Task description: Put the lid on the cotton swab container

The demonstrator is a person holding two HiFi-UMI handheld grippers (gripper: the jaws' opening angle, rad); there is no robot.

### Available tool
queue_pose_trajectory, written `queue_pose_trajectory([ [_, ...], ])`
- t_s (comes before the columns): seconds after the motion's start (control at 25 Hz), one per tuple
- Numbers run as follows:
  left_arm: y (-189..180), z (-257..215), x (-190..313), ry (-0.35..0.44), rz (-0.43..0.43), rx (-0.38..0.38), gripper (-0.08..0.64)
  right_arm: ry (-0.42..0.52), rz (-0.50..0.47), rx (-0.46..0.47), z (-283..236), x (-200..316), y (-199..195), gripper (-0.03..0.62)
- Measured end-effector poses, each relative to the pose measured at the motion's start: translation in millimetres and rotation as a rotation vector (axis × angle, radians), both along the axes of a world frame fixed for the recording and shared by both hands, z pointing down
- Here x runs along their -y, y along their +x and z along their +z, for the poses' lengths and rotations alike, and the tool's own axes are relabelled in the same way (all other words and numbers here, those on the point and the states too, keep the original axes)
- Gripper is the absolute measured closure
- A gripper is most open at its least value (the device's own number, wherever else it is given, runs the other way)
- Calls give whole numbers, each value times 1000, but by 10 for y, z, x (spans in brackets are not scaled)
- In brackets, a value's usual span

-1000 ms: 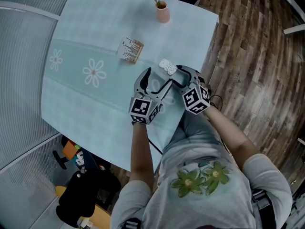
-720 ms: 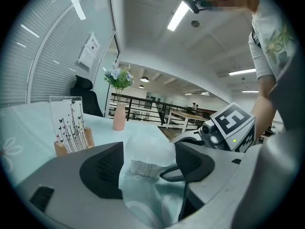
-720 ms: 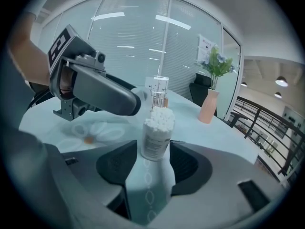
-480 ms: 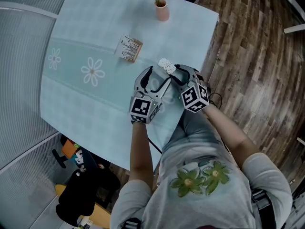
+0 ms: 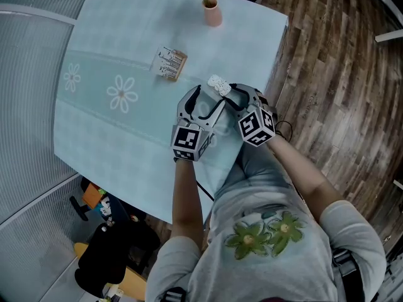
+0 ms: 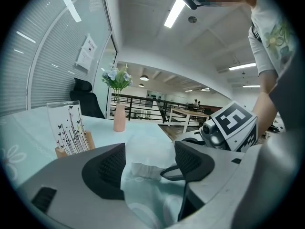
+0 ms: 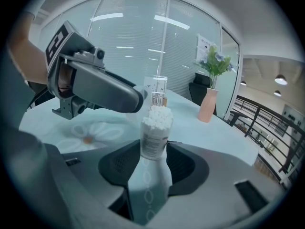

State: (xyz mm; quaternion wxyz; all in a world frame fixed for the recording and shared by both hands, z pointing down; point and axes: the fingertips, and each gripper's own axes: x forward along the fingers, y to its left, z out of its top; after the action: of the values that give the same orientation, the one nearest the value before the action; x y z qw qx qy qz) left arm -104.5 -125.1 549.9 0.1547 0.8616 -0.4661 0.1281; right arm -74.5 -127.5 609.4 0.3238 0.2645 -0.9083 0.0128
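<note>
The cotton swab container (image 7: 154,133) is a small clear tube packed with white swabs. It stands upright between the pads of my right gripper (image 7: 153,162), which is shut on its lower part. In the head view the container (image 5: 218,85) shows at the table's right side, with the right gripper (image 5: 230,97) just behind it. My left gripper (image 6: 147,163) is shut on the translucent lid (image 6: 148,152), which spans the gap from pad to pad. Seen from the head, the left gripper (image 5: 204,109) and the lid (image 5: 206,112) sit close to the container's left, lower than its top.
A pink vase (image 5: 212,12) with flowers stands at the table's far edge. A card holder on a wooden base (image 5: 170,64) sits left of the grippers. The table's right edge (image 5: 271,74) runs close by, with wood floor (image 5: 340,93) beyond it.
Both grippers and the swab container have shifted slightly toward the far side of the table. The jaws of both look a little narrower than one second ago.
</note>
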Motion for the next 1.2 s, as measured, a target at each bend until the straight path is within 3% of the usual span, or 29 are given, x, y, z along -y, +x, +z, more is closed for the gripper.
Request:
queue_pose_trajectory([
  [1.2, 134, -38, 157, -14, -53, 73, 244, -11, 3, 8, 24, -8, 7, 416],
])
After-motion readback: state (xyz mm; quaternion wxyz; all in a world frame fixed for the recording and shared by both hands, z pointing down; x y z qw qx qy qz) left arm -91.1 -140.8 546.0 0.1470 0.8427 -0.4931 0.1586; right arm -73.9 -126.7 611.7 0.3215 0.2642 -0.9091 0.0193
